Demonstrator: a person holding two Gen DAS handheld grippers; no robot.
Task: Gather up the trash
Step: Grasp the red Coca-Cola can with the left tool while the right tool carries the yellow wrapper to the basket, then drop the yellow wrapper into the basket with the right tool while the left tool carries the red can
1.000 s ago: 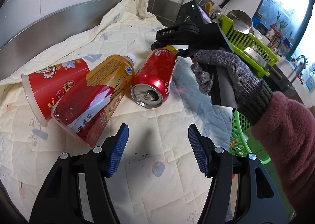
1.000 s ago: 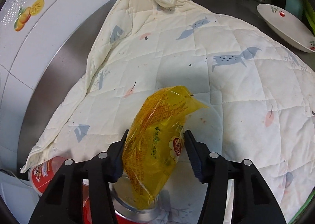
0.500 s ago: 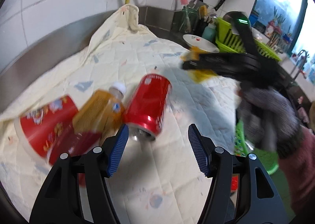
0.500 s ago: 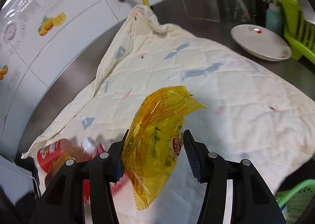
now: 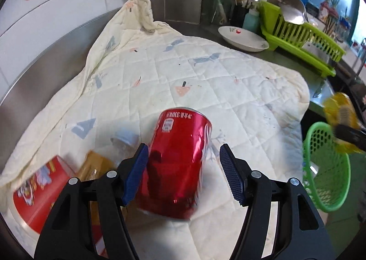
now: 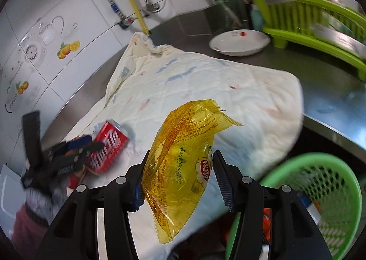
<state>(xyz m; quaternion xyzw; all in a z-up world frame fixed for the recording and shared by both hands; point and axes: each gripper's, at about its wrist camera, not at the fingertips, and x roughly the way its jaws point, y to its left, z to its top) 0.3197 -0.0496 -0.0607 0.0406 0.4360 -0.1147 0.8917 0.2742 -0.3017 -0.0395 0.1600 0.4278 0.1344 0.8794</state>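
A red soda can (image 5: 180, 163) lies on the quilted cloth (image 5: 205, 77) between the fingers of my left gripper (image 5: 183, 175). That gripper is open: its left pad is against the can and its right pad stands clear. A tea bottle (image 5: 98, 163) and a red paper cup (image 5: 39, 191) lie to the can's left. My right gripper (image 6: 180, 177) is shut on a yellow snack wrapper (image 6: 183, 145), held in the air over the cloth's edge, beside a green mesh basket (image 6: 320, 191). The left wrist view shows the wrapper (image 5: 340, 111) above the basket (image 5: 327, 168).
A white plate (image 5: 242, 35) and a green dish rack (image 5: 302, 33) stand on the steel counter behind the cloth. Knives, a brush and taps line the tiled wall. The basket sits below the counter's right edge with some items in it.
My left gripper has moved forward until the can lies between its fingers. My right gripper has carried the yellow wrapper away from the can, to the right, to beside the green basket.
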